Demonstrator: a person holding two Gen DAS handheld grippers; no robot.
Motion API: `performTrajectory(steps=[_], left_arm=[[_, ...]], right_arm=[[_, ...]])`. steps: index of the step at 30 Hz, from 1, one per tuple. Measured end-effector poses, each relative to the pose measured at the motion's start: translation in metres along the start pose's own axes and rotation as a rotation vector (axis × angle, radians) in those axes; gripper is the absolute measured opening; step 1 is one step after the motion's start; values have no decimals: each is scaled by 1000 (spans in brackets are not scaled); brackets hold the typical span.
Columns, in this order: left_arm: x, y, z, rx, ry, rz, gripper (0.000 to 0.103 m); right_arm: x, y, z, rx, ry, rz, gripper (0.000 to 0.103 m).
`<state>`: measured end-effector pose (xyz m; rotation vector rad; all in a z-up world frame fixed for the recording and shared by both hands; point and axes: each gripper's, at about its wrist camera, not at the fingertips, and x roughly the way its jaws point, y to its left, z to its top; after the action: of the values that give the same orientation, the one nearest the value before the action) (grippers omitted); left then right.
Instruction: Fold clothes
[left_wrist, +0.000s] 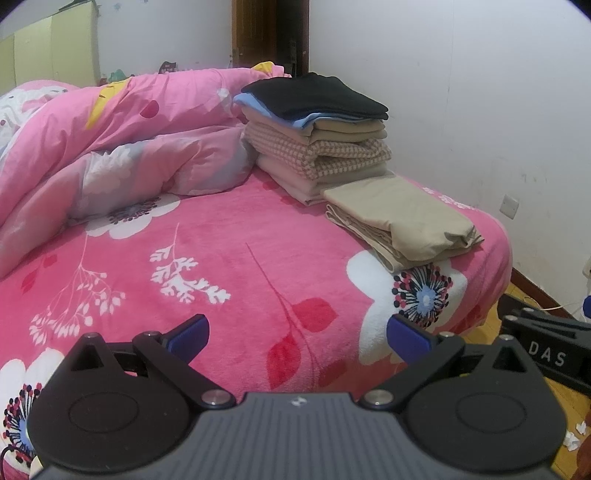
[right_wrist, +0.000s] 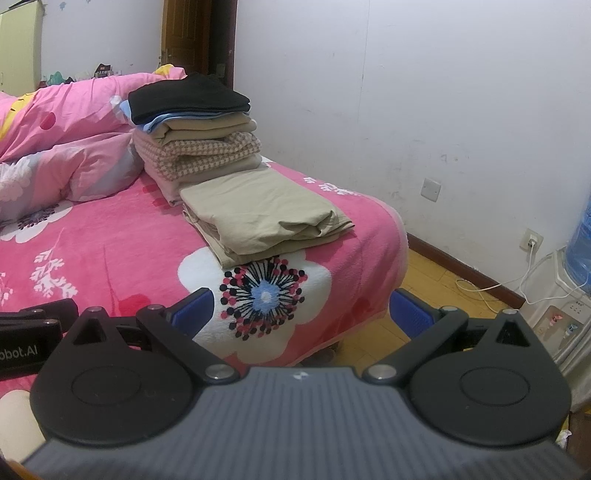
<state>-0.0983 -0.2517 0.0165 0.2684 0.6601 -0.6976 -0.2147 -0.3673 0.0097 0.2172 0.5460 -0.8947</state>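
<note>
Two sets of tongs, both spread wide and holding nothing: my left gripper (left_wrist: 298, 334) hovers over the bare pink floral blanket (left_wrist: 229, 266), my right gripper (right_wrist: 300, 308) over the near right corner of the bed, half above the wooden floor (right_wrist: 436, 273). I read that as a resting pose between garments.

A folded beige garment (left_wrist: 402, 221) lies flat near the right edge of the bed, its near end touching the foot of the taller stack of folded clothes (left_wrist: 317, 140), which has a black piece on top. I judge it was set low and apart so it can be lifted onto the stack, or perhaps it starts a second pile; I cannot tell which.

From either wrist view the beige garment sits far ahead of the jaws and somewhat right of centre for the left tongs, left of centre for the right. A rumpled pink duvet (left_wrist: 110, 140) fills the far left.
</note>
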Motion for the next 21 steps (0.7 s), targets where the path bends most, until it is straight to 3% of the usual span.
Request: performTrajectory(steps=[21], left_arm=[[0, 1, -1, -5, 4, -4, 103]], right_arm=[[1, 2, 2, -8, 0, 3, 102]])
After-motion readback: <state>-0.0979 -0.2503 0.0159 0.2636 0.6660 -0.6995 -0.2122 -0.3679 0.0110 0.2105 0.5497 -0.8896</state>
